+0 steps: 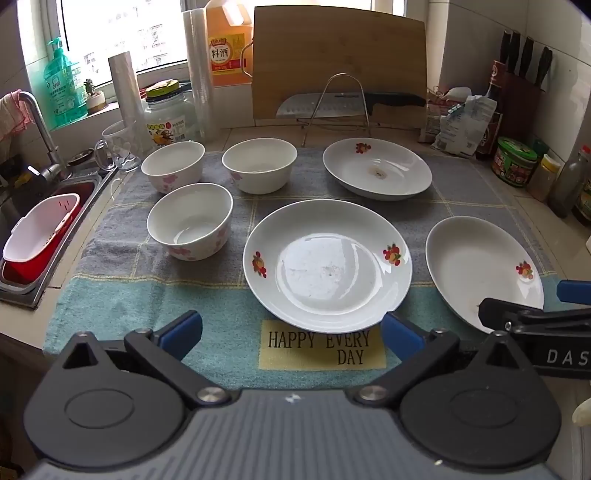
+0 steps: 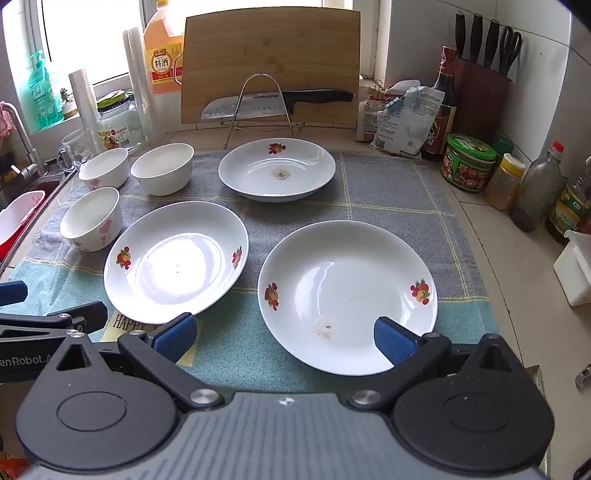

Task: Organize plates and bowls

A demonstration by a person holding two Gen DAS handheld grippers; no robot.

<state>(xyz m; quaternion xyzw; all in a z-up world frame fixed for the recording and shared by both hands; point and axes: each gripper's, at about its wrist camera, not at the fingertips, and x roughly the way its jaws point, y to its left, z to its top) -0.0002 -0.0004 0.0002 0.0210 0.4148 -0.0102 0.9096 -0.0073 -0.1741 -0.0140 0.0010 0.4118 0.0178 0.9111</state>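
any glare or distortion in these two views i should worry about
Left wrist view: the window is blown out white, and the middle plate carries a broad sheen. Right wrist view: strong glare whitens the middle plate; fisheye bends the cutting board and darkens the corners. Both views look sharp.

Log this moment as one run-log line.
stage: start | left gripper: open, empty | right gripper: open, empty | plates: three apart on towel | bowls: three, unstacked
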